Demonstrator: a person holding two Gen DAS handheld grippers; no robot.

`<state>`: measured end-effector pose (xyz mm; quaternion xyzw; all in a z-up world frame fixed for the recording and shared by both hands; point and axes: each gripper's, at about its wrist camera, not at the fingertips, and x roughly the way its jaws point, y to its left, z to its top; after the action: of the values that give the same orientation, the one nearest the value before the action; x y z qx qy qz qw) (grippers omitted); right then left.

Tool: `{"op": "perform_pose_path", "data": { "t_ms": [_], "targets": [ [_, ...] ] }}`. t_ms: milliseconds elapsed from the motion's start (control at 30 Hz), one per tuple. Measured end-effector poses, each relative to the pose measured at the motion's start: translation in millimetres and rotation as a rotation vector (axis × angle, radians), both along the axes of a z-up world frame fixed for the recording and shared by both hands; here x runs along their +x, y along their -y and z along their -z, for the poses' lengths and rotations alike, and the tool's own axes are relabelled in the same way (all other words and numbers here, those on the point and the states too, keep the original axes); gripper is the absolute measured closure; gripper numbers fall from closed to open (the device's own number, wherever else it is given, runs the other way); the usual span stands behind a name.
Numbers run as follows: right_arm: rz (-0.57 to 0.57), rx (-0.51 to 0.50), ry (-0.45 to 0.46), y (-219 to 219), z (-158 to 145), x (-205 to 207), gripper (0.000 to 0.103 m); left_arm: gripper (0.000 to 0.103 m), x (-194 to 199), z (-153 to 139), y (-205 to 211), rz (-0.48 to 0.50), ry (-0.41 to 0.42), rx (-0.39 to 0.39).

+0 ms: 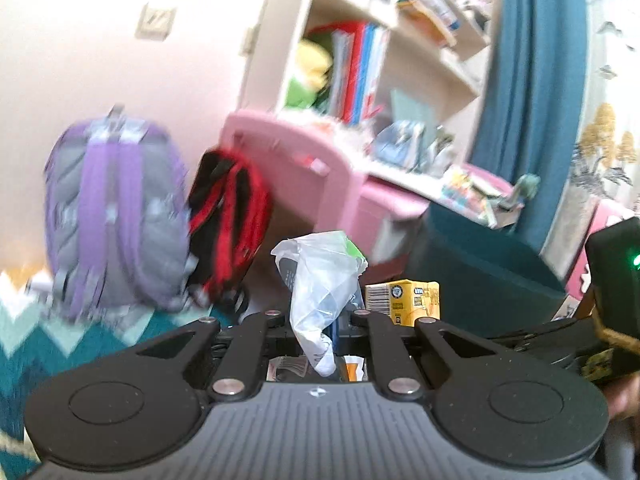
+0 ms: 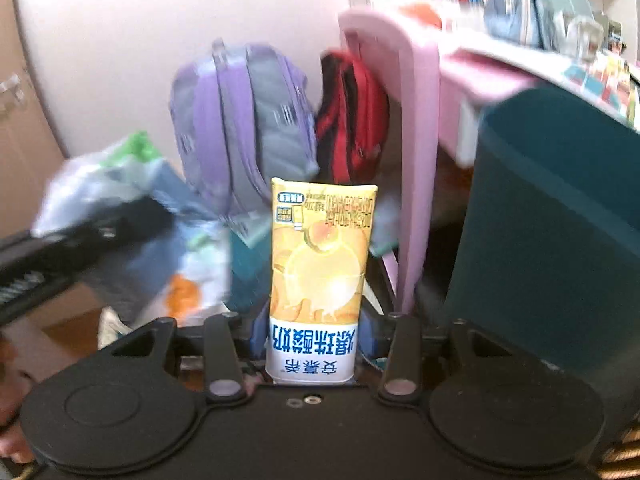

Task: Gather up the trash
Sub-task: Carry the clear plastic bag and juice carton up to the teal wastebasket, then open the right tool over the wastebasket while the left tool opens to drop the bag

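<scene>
A: Status, L to R?
B: Left gripper (image 1: 326, 354) pinches plastic bag (image 1: 320, 280), w/ trash inside. Right gripper (image 2: 312, 344) clamps yogurt carton (image 2: 320, 276), just right of bag.
A: Left to do?
B: Carton prob. not bagged yet; teal bin (image 2: 552, 220) far right.

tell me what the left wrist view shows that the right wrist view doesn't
Only the left wrist view shows the left hand-held gripper shut on the neck of a crumpled plastic bag, plus the blue curtain, the zigzag rug and the upper bookshelf.

Only the right wrist view shows the printed front of the yellow drink carton, held in the right hand-held gripper, and a wooden cabinet door at far left.

Both show the purple backpack, the red and black backpack, the pink desk and the teal bin.
</scene>
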<state>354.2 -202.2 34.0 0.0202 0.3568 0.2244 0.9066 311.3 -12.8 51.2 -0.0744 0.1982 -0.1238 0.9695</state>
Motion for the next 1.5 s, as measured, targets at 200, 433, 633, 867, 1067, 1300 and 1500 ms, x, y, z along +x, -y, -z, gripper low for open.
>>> {"op": "perform_pose_path", "data": {
  "t_ms": [200,433,633,867,1067,1300,1500],
  "targets": [
    [0.035,-0.001,0.115,30.0,-53.0,5.6,0.061,0.092,15.6,-53.1,42.0,0.063,0.085,0.052],
    [0.147,-0.015,0.197,90.3,-85.1,19.9,0.061,0.092,46.9,-89.6,91.2,0.138,0.097,0.072],
    [0.262,-0.047,0.202,148.2,-86.5,36.3,0.061,0.092,72.3,-106.8,140.2,0.211,0.091,0.089],
    [0.287,-0.173,0.124,173.9,-52.4,71.0,0.061,0.092,125.0,-71.3,199.9,0.257,-0.071,0.126],
    [0.229,-0.282,0.043,179.7,-29.7,88.5,0.061,0.092,155.1,-34.1,230.7,0.268,-0.174,0.179],
    [0.196,-0.309,-0.05,183.2,-8.0,97.1,0.06,0.092,181.5,-3.5,245.2,0.277,-0.303,0.199],
    [0.191,-0.298,-0.074,188.0,-2.3,99.8,0.046,0.089,188.7,12.0,248.3,0.273,-0.362,0.207]
  ]
}}
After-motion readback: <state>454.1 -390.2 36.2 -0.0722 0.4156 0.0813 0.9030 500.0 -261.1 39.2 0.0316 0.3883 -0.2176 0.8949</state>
